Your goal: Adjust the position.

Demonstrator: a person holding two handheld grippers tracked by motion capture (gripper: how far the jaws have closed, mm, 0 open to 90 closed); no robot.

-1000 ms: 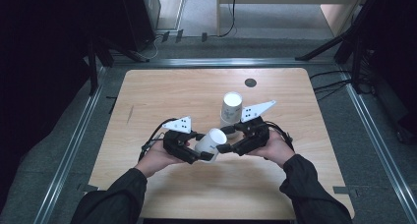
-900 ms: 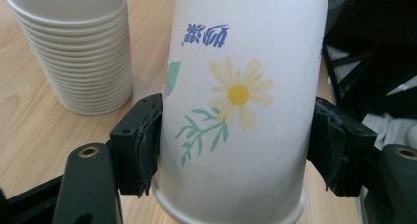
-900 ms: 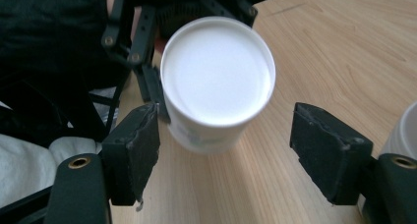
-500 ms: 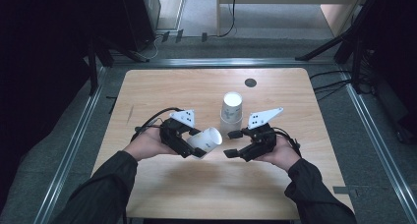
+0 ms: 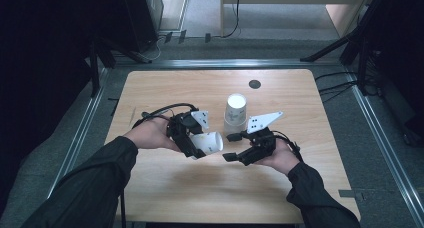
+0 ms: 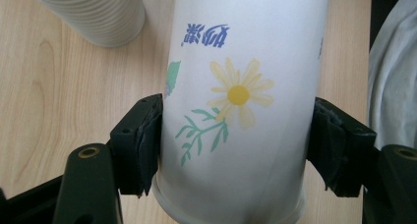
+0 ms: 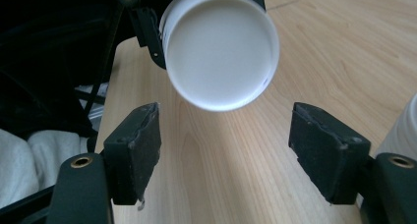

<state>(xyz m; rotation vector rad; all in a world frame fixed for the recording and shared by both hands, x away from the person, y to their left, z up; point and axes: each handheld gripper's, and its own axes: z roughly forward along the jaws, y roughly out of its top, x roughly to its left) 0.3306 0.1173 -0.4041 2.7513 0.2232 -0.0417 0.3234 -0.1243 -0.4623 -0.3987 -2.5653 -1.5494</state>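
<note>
My left gripper (image 5: 196,147) is shut on a white paper cup (image 5: 209,142) that lies on its side above the table, base toward the right hand. In the left gripper view the cup (image 6: 239,101) carries a yellow daisy print, and both pads press its sides. My right gripper (image 5: 231,147) stands open a short way to the right of that cup, jaws spread, nothing between them. Its own view shows the cup's round base (image 7: 220,48) ahead of the open gripper (image 7: 223,150). A stack of upside-down paper cups (image 5: 235,110) stands on the wooden table (image 5: 165,90) just behind both grippers.
The ribbed cup stack (image 6: 93,13) is close to the held cup in the left gripper view. A small dark round disc (image 5: 254,84) lies near the table's far edge. Metal rails frame the table, with dark stands and cables on the floor around it.
The right gripper let go of the cup and pulled back to the right, jaws open. The left gripper keeps the cup and has shifted slightly left.
</note>
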